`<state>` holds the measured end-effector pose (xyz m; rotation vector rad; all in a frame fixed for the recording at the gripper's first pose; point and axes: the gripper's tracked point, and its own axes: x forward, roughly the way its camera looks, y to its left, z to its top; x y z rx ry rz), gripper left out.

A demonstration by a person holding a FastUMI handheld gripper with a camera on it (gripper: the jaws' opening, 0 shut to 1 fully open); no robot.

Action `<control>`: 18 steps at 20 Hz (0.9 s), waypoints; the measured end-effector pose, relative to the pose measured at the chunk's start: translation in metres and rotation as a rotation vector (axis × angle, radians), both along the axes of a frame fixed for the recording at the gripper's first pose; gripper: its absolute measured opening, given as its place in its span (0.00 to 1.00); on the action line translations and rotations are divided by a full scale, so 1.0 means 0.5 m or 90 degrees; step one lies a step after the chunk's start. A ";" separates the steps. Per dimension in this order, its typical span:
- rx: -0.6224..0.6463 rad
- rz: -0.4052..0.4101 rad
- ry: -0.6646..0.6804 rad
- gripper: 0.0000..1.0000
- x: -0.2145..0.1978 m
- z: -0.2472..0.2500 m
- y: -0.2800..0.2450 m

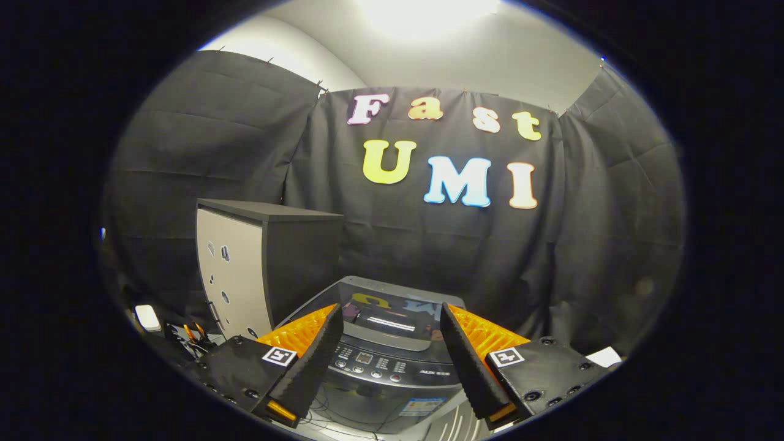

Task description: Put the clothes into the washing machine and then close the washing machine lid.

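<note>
At the bottom of the frame the gripper (392,343) stands wide apart, its two fingers splayed with nothing held between them.

Just beyond and between the fingers, lower centre, sits the small top-loading washing machine (386,367). Its control panel (373,362) faces the camera, and behind that the glossy lid (398,306) lies flat and looks closed, mirroring the wall above. No clothes can be made out anywhere, so where they lie cannot be told.

As a judgement, the clothes will be light, soft and floppy. A pinch on a bunched fold near the middle should lift them without long ends trailing over the rim of the tub. The lid is stiff and smooth and probably slippery. It would best be taken or pushed at its front edge, nearest the panel, and lowered gently, since it may be brittle.

To the left of the machine, at middle left of the frame, a dark cabinet (263,269) with a pale side stands close by and could crowd a swing from that side. Loose cables (190,340) and a small white object (147,317) lie lower left. A scrap of white paper (603,356) shows lower right. The black cloth wall hangs behind everything.
</note>
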<state>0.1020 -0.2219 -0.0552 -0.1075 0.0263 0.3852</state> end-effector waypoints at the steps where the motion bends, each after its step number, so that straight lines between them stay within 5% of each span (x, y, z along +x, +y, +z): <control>1: -0.001 -0.008 -0.004 0.98 -0.017 0.006 -0.022; 8: 0.031 -0.074 -0.008 0.98 -0.142 0.032 -0.132; 18: 0.073 -0.110 -0.004 0.98 -0.174 0.045 -0.184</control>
